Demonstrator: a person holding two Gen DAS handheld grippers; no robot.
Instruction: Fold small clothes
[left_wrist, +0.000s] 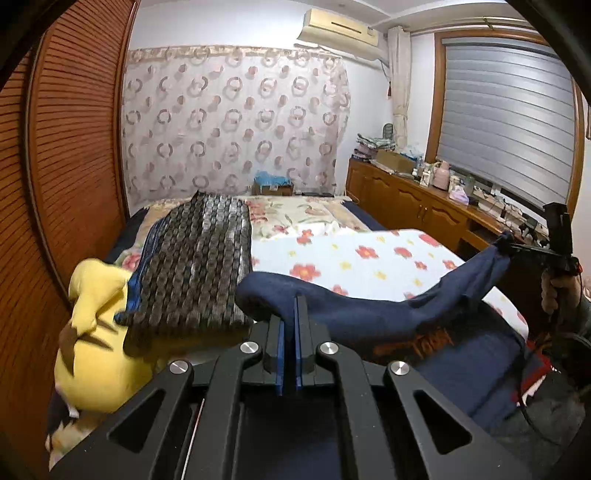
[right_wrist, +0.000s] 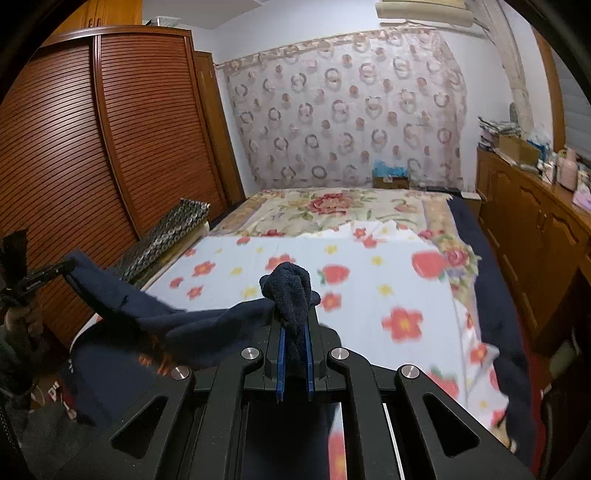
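The navy garment (left_wrist: 354, 314) hung stretched above the bed (left_wrist: 369, 254) in the left wrist view, soft and fleecy, with an orange print on its sagging lower part. The left gripper (left_wrist: 290, 306) was clenched on one edge, and the right gripper (left_wrist: 508, 240) pinched the far corner.

In the right wrist view, the right gripper (right_wrist: 293, 314) gripped a bunched wad of that fabric (right_wrist: 207, 321), which draped off to the left gripper (right_wrist: 68, 264).
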